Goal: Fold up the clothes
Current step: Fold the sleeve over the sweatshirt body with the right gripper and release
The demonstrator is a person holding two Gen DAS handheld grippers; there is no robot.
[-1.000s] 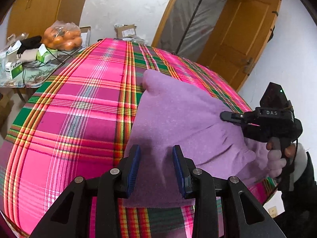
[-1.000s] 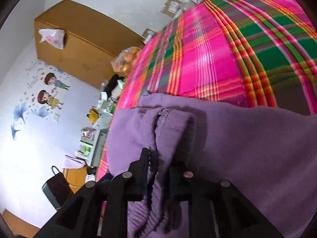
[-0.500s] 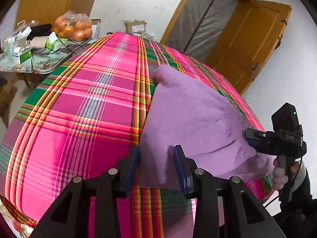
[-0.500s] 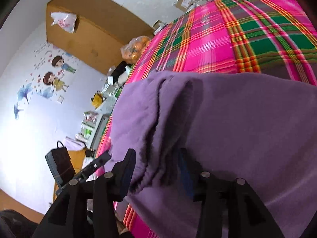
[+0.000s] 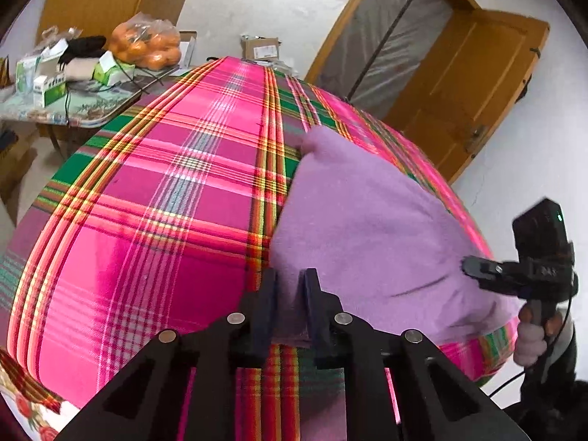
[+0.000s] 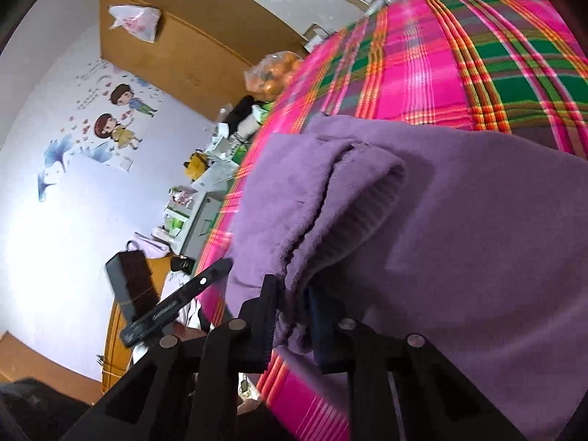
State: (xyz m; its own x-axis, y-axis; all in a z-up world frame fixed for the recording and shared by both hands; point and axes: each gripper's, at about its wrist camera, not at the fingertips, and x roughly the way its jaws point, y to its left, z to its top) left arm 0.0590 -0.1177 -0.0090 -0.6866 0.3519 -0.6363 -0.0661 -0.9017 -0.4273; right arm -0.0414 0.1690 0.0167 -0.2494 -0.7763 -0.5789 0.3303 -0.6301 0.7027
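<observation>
Left wrist view: purple garment (image 5: 367, 228) lies on the pink-green plaid cloth (image 5: 154, 198), toward its near right side, one corner pointing to the far end. Left gripper (image 5: 290, 294), jaws nearly closed, pinches the garment's near-left edge; fabric fills the narrow gap betw. the pads. Right gripper (image 5: 474, 268), held by a gloved hand (image 5: 533, 334), meets the garment's near-right edge; grip not resolvable from this angle.

Right wrist view: right gripper (image 6: 292, 308), jaws close together, clamps a bunched, ribbed fold of the garment (image 6: 459, 228), which rises as a hump just ahead of the pads. Rest of garment spreads flat to the right.

Bkgd.: side table (image 5: 73, 106) w/ bag of oranges (image 5: 147, 46), small boxes; wooden door (image 5: 463, 84); wall stickers (image 6: 110, 117).
</observation>
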